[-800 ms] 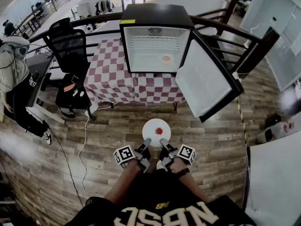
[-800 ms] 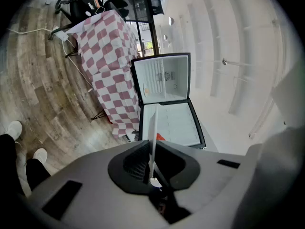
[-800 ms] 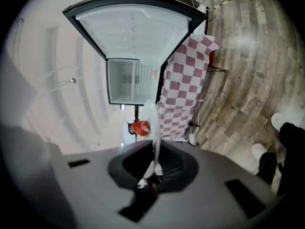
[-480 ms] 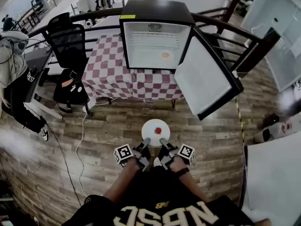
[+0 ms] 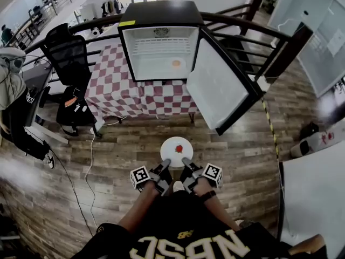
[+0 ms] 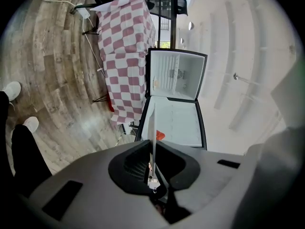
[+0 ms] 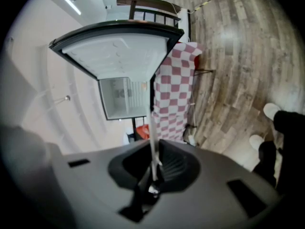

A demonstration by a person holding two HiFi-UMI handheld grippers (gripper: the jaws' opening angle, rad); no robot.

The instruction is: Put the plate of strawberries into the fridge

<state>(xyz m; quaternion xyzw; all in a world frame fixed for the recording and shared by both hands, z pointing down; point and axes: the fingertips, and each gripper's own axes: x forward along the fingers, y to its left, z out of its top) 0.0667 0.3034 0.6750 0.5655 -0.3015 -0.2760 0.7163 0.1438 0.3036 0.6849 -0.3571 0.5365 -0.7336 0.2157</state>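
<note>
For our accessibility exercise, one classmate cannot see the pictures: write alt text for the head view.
Seen from above, a person holds a white plate with a strawberry by its near rim, the left gripper and right gripper each clamped on it. Ahead, a small fridge stands open on a table with a checked cloth, its door swung right.

The thin round white plate (image 5: 170,151) looks smooth and faintly glossy, pinched edge-on between ribbed matt black pads; the left gripper (image 6: 153,149) and right gripper (image 7: 153,149) have bodies of matt grey plastic; ahead of the fingers, the black mini fridge (image 5: 161,11) has a smooth white plastic lining; the red-and-white checked cloth (image 5: 135,93) hangs soft below it; beneath the fingers, the grey-brown wood-plank floor (image 5: 108,161) shows grain and a dull sheen.
</note>
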